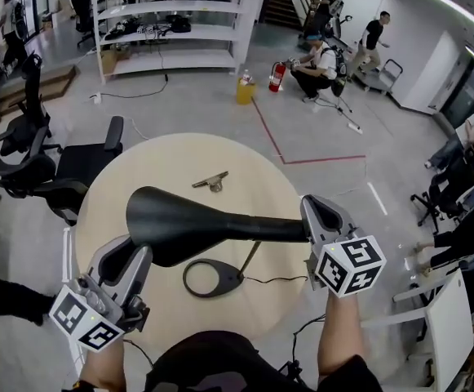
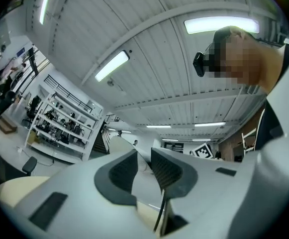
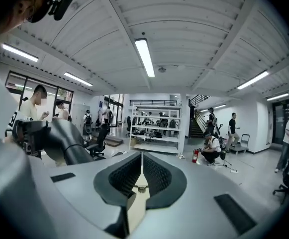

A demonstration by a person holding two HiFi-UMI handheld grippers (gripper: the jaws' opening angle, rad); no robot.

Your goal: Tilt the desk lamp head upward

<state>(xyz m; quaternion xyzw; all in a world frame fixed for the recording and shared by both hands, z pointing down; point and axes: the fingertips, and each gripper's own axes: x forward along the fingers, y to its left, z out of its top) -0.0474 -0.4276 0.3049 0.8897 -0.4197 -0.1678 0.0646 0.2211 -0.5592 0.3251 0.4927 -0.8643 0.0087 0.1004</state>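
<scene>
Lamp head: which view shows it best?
Head view: the whole black lamp head shows from above, wide end to narrow end. The right gripper view catches only a dark piece of it at the left. The left gripper view shows none of it.

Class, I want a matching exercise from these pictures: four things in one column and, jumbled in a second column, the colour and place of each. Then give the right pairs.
Things:
1. lamp head
2. lamp base
3. small metal piece
4. fire extinguisher

Colour and place:
a. black, flat on the table, near the person
b. red, on the floor beyond the table
c. black, up above the table
d. silvery, on the table's far part

Pairs: 1-c, 2-a, 3-d, 4-b.
</scene>
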